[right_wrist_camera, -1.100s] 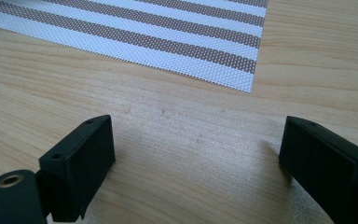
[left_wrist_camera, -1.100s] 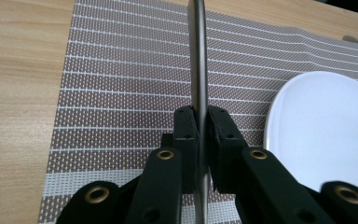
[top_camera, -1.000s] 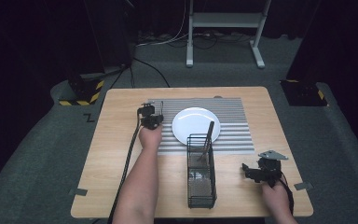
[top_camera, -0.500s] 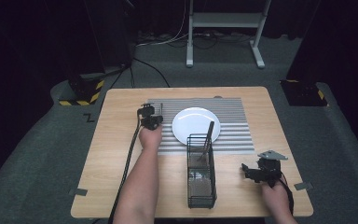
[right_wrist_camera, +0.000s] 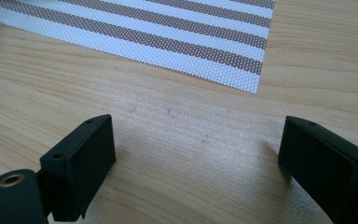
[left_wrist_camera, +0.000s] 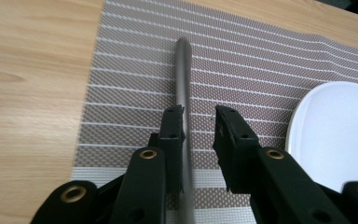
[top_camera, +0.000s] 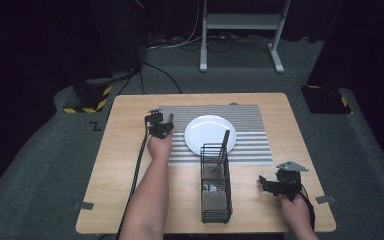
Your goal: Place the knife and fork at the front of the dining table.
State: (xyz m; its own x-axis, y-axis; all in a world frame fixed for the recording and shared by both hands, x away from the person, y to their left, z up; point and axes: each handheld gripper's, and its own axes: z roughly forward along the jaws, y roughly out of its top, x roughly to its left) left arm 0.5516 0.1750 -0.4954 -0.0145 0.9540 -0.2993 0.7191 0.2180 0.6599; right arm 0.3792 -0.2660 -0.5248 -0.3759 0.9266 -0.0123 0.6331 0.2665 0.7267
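A grey metal utensil handle [left_wrist_camera: 182, 70] lies on the striped placemat [left_wrist_camera: 135, 70], running away from me. My left gripper [left_wrist_camera: 198, 112] straddles it with the jaws a little apart: the handle rests against the left jaw, with a gap to the right jaw. In the high view the left gripper [top_camera: 159, 122] sits on the placemat [top_camera: 250, 135] just left of the white plate [top_camera: 210, 132]. My right gripper [top_camera: 264, 183] hovers near the table's front right, right of a black wire basket [top_camera: 215, 192]. Its jaws stand wide open over bare wood [right_wrist_camera: 196, 140].
A dark utensil [top_camera: 223, 145] stands tilted in the far end of the wire basket. The white plate [left_wrist_camera: 335, 130] lies close to the right of my left gripper. The placemat's corner [right_wrist_camera: 242, 74] lies ahead of my right gripper. A stand's legs [top_camera: 240, 30] are on the floor beyond the table.
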